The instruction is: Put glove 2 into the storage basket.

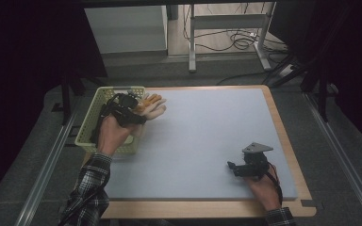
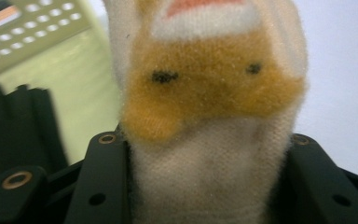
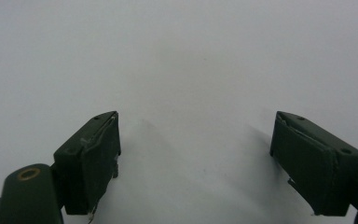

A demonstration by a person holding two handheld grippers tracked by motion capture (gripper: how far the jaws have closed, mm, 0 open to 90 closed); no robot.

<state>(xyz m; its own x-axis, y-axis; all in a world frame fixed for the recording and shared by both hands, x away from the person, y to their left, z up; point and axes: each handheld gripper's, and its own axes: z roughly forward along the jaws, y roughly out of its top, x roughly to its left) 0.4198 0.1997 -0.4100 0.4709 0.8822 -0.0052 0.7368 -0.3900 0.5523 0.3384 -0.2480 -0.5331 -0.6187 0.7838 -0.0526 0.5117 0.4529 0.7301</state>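
Sock (image 2: 209, 116), no writing | left gripper (image 1: 139, 110) clamps it | right gripper (image 3: 196, 163) wide open

I have the basket (image 1: 90, 123) sitting at the worktop's (image 1: 202, 136) far left corner, hanging a little over the left edge. My left tongs (image 1: 136, 109) are over the basket's right rim, near the far edge, with the plush toy (image 1: 153, 106) clamped between them; the toy sticks out to the right, past the rim and above the worktop. In the left gripper view the basket lies to the toy's left. My right tongs (image 1: 229, 165) rest near the near right corner, jaws apart, pointing left, well apart from the basket.
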